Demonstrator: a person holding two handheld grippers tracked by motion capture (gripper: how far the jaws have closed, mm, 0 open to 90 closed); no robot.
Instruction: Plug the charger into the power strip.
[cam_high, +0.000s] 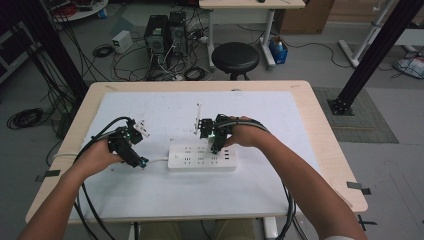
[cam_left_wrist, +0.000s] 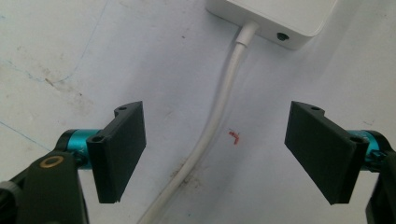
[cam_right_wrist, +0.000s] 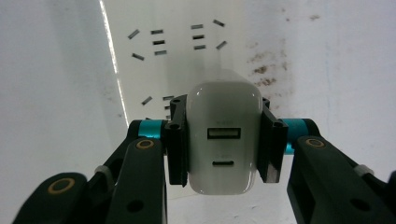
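In the high view a white power strip (cam_high: 202, 157) lies flat at the centre of the frame on the white mat (cam_high: 165, 112) that covers the wooden desk (cam_high: 327, 150), its thin white cord (cam_high: 157, 160) leaving its left end. The left tongs (cam_high: 141, 162) hover just left of that end, held in the person's left hand (cam_high: 100, 156), and the right tongs (cam_high: 216, 148) come down over the upper middle of the strip from the right hand (cam_high: 245, 135). In the left gripper view the left tongs (cam_left_wrist: 215, 154) are spread wide and hold nothing; the cord (cam_left_wrist: 212, 126) runs up the middle of the frame between the two black jaws, touching neither, to the corner of the strip (cam_left_wrist: 280, 18) at the top edge. In the right gripper view the right tongs (cam_right_wrist: 224, 142) are pinching a white charger (cam_right_wrist: 223, 135) by its two sides, its USB ports facing the camera, low in the centre of the frame, with the strip's socket slots (cam_right_wrist: 159, 44) above it. Whether the charger's prongs already sit in a socket cannot be told. Beyond the desk, at the top of the high view, stand a black stool (cam_high: 235, 57) and computer towers (cam_high: 165, 32) among cables.
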